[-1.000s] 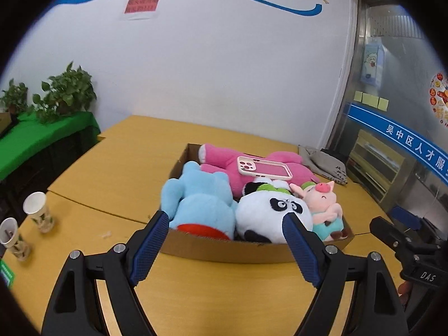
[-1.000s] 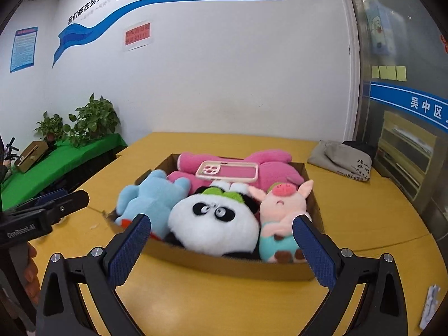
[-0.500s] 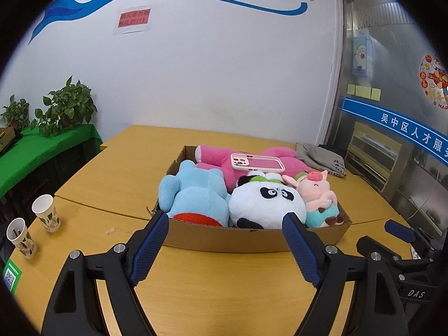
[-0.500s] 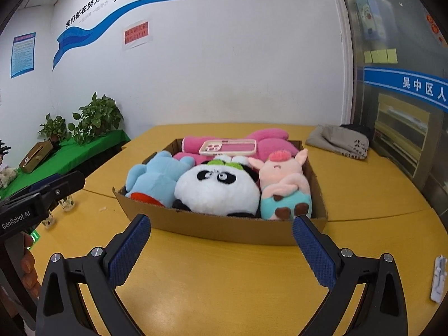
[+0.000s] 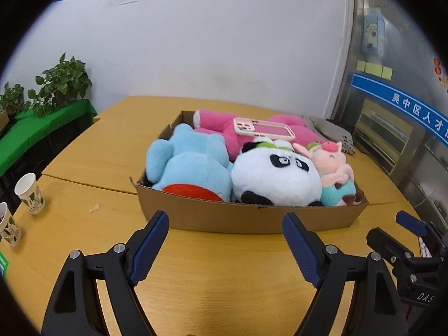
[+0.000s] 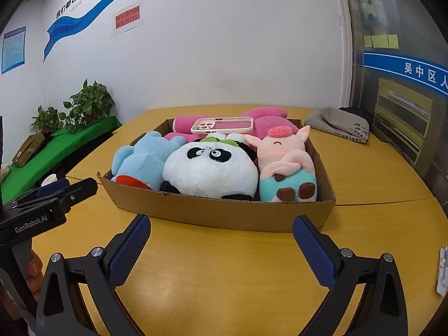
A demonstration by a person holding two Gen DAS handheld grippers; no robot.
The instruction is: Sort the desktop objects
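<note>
A cardboard box (image 5: pixel 252 217) (image 6: pixel 224 210) stands on the wooden table. It holds a blue plush (image 5: pixel 190 168) (image 6: pixel 140 165), a panda plush (image 5: pixel 274 176) (image 6: pixel 210 168), a pig plush (image 5: pixel 333 173) (image 6: pixel 285 170) and a pink plush (image 5: pixel 215 128) (image 6: pixel 266 114) at the back. A pink phone case (image 5: pixel 263 130) (image 6: pixel 222 125) lies on the pink plush. My left gripper (image 5: pixel 225 247) is open and empty, just in front of the box. My right gripper (image 6: pixel 221 249) is open and empty, also before the box.
Two paper cups (image 5: pixel 29 193) stand at the table's left edge. A grey folded cloth (image 6: pixel 338 124) lies at the far right. A small white object (image 6: pixel 442 271) lies at the table's right edge. Potted plants (image 6: pixel 86 106) sit on a green-covered shelf on the left.
Both grippers have drawn back and lowered a little from the box, then tilted up, so the box now sits higher and nearer in view. Both stay open and empty.
</note>
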